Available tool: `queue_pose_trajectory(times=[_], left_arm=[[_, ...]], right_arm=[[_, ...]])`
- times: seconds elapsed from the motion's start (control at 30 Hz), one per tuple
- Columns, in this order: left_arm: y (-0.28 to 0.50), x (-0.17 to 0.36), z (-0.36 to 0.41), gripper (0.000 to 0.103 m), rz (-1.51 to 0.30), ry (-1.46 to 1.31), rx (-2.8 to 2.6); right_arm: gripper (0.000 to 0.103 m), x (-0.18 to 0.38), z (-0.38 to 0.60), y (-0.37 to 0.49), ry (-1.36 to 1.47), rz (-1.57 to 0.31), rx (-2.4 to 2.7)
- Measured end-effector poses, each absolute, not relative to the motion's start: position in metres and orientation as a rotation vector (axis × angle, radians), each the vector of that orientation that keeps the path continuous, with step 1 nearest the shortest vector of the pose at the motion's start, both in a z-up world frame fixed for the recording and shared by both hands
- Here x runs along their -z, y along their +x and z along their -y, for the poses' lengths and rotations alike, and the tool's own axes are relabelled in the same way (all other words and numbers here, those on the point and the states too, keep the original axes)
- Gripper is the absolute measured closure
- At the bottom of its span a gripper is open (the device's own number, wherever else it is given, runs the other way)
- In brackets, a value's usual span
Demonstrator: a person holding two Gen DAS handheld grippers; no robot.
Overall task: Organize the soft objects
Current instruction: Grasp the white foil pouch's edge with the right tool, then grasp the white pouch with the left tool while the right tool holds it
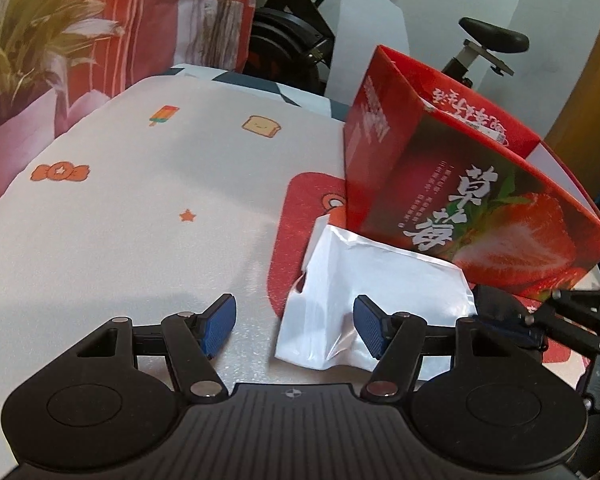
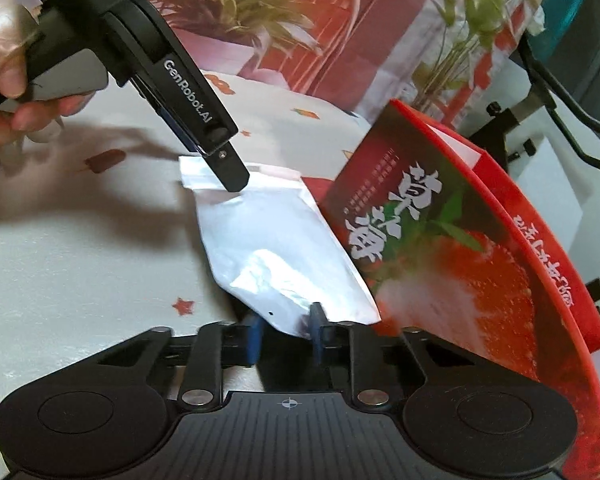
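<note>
A white, silvery soft pouch (image 1: 364, 284) lies on the table beside a red strawberry box (image 1: 460, 184). My left gripper (image 1: 296, 326) is open, its blue pads (image 1: 220, 326) astride the pouch's near-left corner, hovering over it. In the right wrist view the pouch (image 2: 276, 240) stretches away from my right gripper (image 2: 286, 330), which is shut on the pouch's near end. The left gripper (image 2: 234, 182) reaches down to the pouch's far end there. The box (image 2: 452, 248) stands open and tilted at the right.
The table has a white cloth (image 1: 140, 208) with small cartoon prints and a red mat (image 1: 300, 216) under the pouch and box. Patterned red bags with plants (image 2: 284, 28) stand behind. An exercise bike (image 1: 300, 32) is at the back.
</note>
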State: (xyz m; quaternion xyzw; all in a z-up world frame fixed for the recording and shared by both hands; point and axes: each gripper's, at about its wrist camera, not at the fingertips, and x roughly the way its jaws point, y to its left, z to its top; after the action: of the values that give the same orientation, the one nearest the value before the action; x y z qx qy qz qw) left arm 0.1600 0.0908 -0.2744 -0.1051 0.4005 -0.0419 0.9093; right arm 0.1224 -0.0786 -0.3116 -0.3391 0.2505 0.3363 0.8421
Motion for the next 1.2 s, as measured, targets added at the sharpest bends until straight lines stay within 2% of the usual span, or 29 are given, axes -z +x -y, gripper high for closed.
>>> queue_pose_trajectory(times=[0.1, 0.13, 0.4, 0.73, 1.2], left_arm=[[0.159, 0.273, -0.095, 0.036, -0.821, -0.219, 0.073], [0.159, 0.272, -0.096, 0.036, -0.816, -0.222, 0.073], [0.158, 0.252, -0.1, 0.036, -0.744, -0.229, 0.077], [0.159, 0.238, -0.086, 0.036, -0.693, -0.199, 0.132], [0.179, 0.253, -0.042, 0.036, -0.655, -0.138, 0.411]], right_arm=[[0.092, 0.304, 0.084, 0.124, -0.645, -0.536, -0.719], [0.1, 0.299, 0.087, 0.124, -0.606, -0.54, -0.718], [0.102, 0.263, 0.134, 0.152, -0.179, -0.636, -0.662], [0.102, 0.259, 0.193, 0.173, 0.16, -0.71, -0.543], [0.1, 0.271, 0.223, 0.192, 0.328, -0.72, -0.408]])
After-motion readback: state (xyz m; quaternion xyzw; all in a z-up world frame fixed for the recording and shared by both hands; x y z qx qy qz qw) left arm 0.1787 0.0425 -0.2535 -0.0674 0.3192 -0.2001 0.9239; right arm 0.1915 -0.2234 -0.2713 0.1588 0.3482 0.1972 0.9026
